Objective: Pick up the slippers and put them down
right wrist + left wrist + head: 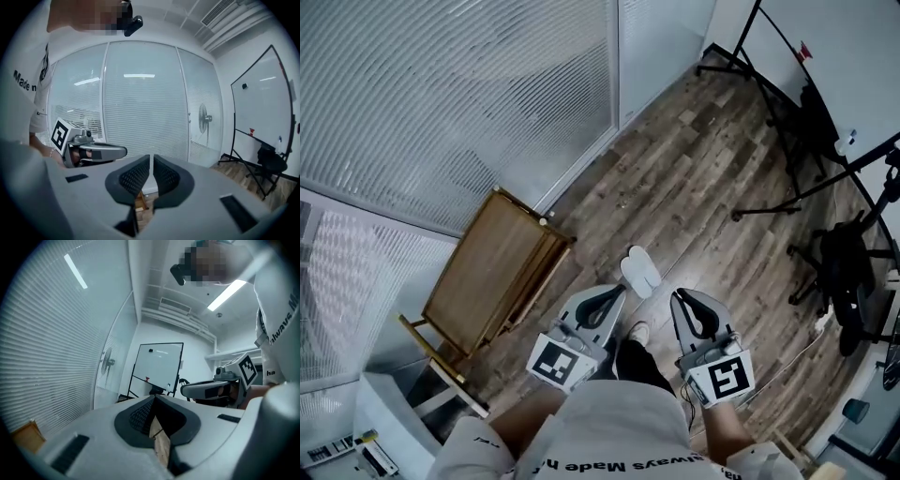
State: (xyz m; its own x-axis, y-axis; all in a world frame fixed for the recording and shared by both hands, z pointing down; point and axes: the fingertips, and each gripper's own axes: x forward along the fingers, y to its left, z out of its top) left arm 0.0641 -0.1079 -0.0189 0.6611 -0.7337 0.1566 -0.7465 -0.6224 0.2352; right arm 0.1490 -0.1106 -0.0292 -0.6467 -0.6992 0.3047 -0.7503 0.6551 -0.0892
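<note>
Wood-grain planks (694, 178) floor this office corner, closed in on one side by glass walls hung with pale slatted blinds (441, 84). A brown wooden table (492, 267) stands close to the glass. Black tripod stands (769, 94) and a black office chair (844, 272) crowd the far side, below a whiteboard (157, 365).

The white slippers (637, 270) lie on the bare floor ahead of you, between the table and the chair and just beyond your light shoe (637, 333). They are pale and rounded, with a soft-looking, plain upper. Neither tool touches them.

You hold both tools side by side above the floor, high over the slippers. The left tool (609, 298) has its dark ribbed pads together at the tips, with only a sliver of floor visible lower down and nothing between them. The right tool (686, 305) has its pads drawn in to a thin slit and grips nothing.

The slippers appear only in the head view, and small. The pair reads as one overlapping white shape, so you cannot tell how one lies against the other. Your shirt (619, 431) covers the floor nearest you. The grey tool bodies fill the lower half of each gripper view.
</note>
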